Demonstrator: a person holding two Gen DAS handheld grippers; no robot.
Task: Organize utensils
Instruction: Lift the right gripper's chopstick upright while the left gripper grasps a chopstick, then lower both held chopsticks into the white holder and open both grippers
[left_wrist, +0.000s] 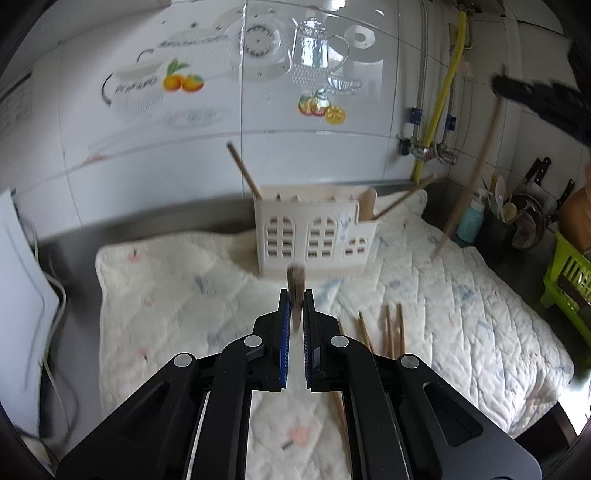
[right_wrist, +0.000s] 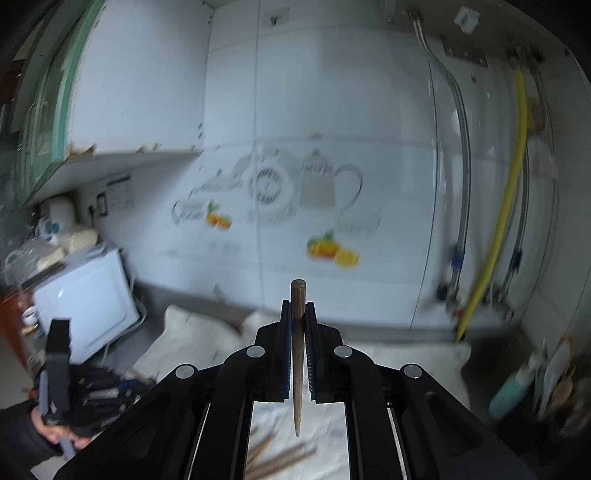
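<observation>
While the left gripper pinched a single chopstick between its closed blue pads, the white utensil holder stood beyond it on the far part of the quilted mat, with a few sticks leaning out of it. More loose chopsticks lay on the mat, just right of the jaws. At far right the right gripper carried a long chopstick.

From the right wrist, the right gripper was clamped on its chopstick, tip pointing down over loose chopsticks. A hand held the left gripper's body at lower left.
</observation>
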